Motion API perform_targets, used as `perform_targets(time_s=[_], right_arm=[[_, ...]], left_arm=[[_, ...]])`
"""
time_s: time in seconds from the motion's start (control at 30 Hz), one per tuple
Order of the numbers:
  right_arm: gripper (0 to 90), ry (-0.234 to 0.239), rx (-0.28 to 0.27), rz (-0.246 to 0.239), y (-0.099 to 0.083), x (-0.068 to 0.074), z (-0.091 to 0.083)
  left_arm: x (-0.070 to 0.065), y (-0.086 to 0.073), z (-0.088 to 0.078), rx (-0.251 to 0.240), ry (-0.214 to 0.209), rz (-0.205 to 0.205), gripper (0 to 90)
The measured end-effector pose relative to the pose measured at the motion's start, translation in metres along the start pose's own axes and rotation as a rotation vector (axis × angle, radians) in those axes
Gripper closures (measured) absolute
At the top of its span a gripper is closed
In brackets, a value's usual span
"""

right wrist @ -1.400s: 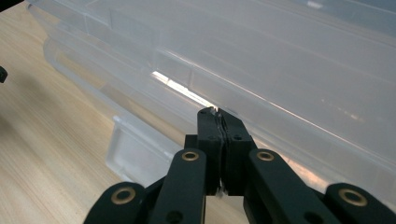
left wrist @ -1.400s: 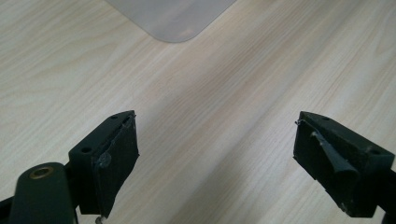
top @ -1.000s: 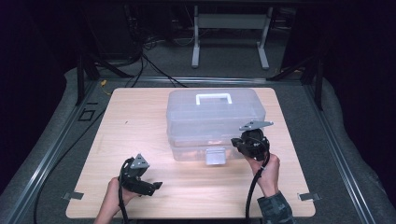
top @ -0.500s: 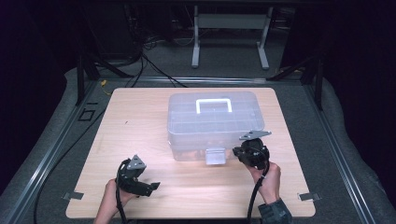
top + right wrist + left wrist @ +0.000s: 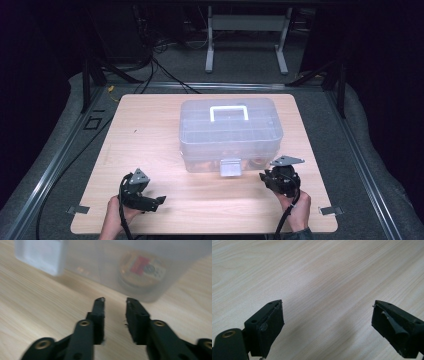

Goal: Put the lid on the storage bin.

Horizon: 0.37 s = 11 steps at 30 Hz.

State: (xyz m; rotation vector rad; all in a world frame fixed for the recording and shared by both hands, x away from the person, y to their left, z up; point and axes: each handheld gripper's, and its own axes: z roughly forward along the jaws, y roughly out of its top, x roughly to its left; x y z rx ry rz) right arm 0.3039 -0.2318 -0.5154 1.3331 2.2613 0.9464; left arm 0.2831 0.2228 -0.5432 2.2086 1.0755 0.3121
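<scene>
A clear plastic box (image 5: 230, 134) sits on the wooden tabletop (image 5: 150, 135), a little toward 12 o'clock of its middle. The lid is on, with a white handle (image 5: 229, 112) lying flat on top and a white latch (image 5: 230, 167) hanging down the wall at 6 o'clock.

The right gripper (image 5: 272, 181) is low over the tabletop at about 5 o'clock from the box, just beside its near right corner and apart from it. A hand (image 5: 299, 210) holds it from below. In the right gripper view its jaws stand a narrow gap apart; they have just been opening, with bare wood between them. Past the tips (image 5: 115, 301) the box wall (image 5: 105, 262) shows blurred; the latch (image 5: 40, 255) lies at 10 o'clock, and a round tin with a red and yellow label (image 5: 142, 267) shows through the wall at 1 o'clock.

The left gripper (image 5: 152, 202) lies near the tabletop's near edge, at about 7 o'clock from the box and well apart from it, held by the other hand (image 5: 117, 220). In the left gripper view its jaws stand wide (image 5: 327, 315), with plain wood grain between them and ahead. A black cable (image 5: 75, 160) runs off the tabletop's left side.
</scene>
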Motion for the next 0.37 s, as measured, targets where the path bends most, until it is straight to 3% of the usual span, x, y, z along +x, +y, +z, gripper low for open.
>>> perform_targets(time_s=[0.03, 0.1, 0.13, 0.17, 0.2, 0.23, 0.27, 0.33, 0.37], right_arm=[[59.4, -0.038, 0.014, 0.004, -0.005, -0.001, 0.001], [48.3, -0.04, 0.01, 0.015, -0.016, -0.005, 0.004], [42.2, 0.001, -0.004, 0.021, -0.021, -0.008, 0.006], [36.1, -0.053, 0.011, 0.026, -0.025, -0.008, 0.006], [30.1, -0.015, 0.01, 0.035, -0.03, -0.012, 0.009], [25.4, -0.095, 0.039, 0.035, -0.032, -0.01, 0.009], [21.5, -0.067, 0.021, 0.037, -0.035, -0.012, 0.011], [14.2, -0.104, 0.043, 0.046, -0.038, -0.012, 0.013], [13.9, -0.082, 0.037, 0.049, -0.04, -0.013, 0.015]], left_arm=[[0.0, -0.001, 0.0, -0.001, 0.008, -0.002, 10.4], [0.001, -0.003, 0.0, -0.013, 0.022, -0.002, 9.0], [0.002, -0.004, 0.001, -0.018, 0.027, -0.008, 8.4], [0.003, -0.005, 0.002, -0.02, 0.036, -0.012, 8.0], [0.003, -0.006, 0.003, -0.023, 0.038, -0.018, 6.8], [0.003, -0.007, 0.004, -0.024, 0.041, -0.02, 5.7], [0.004, -0.007, 0.005, -0.025, 0.049, -0.023, 5.3], [0.005, -0.01, 0.007, -0.028, 0.057, -0.03, 4.1], [0.005, -0.01, 0.008, -0.029, 0.062, -0.03, 3.8]])
